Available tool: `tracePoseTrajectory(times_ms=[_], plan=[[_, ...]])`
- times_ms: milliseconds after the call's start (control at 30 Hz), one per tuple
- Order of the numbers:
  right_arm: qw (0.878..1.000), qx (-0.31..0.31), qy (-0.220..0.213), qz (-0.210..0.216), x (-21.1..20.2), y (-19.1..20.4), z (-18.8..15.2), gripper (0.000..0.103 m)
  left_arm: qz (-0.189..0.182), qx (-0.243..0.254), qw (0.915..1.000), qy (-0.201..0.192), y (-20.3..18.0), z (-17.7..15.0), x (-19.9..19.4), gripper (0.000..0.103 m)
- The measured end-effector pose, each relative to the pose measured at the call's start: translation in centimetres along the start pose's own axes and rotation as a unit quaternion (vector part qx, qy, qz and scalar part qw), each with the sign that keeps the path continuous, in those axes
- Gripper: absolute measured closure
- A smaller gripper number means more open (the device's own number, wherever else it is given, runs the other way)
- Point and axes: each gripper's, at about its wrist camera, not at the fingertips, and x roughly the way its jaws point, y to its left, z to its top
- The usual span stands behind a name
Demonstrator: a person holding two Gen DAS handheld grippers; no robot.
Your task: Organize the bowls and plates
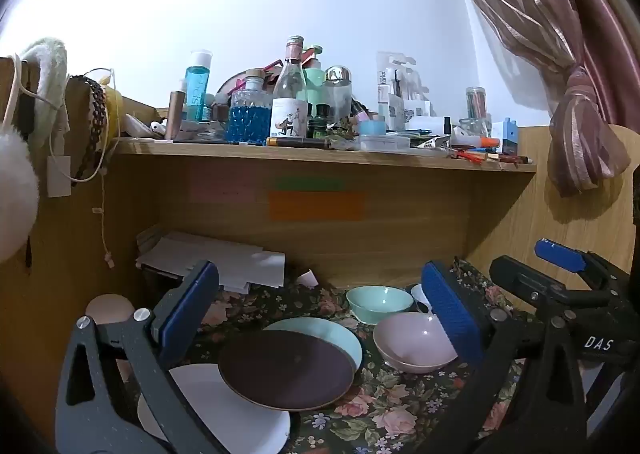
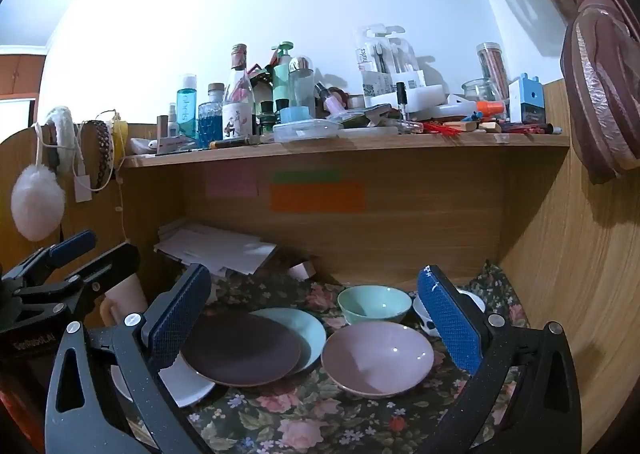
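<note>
Currently, you are holding the left gripper [image 1: 320, 328] and the right gripper [image 2: 316, 328] above the desk [image 2: 304, 418] with both sets of fingers spread wide and gripping nothing. The brown plate [image 2: 240, 350] is lying on the teal plate [image 2: 308, 328] and the white plate [image 2: 188, 384], while the pink bowl [image 2: 376, 358] is sitting beside them in front of the teal bowl [image 2: 374, 304].

dark brown plate [image 2: 240, 350] centre frame, pale turquoise plate [image 2: 310, 328] under its right edge, white plate [image 2: 188, 384] lower left; pink bowl [image 2: 376, 358] right of centre, mint bowl [image 2: 374, 304] above it, white bowl with black patches [image 2: 426, 320] at far right; tablecloth [image 2: 304, 422] dark with pink roses and green leaves; gripper pads [image 2: 450, 328] blue, textured; sticky notes [image 2: 318, 195] mid frame: orange, green, pink; curtain [image 1: 560, 33] upper right dusty pink, striped
</note>
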Motion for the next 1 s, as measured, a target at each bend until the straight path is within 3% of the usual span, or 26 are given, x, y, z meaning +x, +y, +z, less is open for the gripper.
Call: tracePoseTrajectory(times_ms=[1000], plan=[[1.000,0.004,-0.006,0.004,-0.03,0.10,0.11,0.000,0.000,0.005,1.0000,0.002,-0.40,0.61,0.12,0.000]])
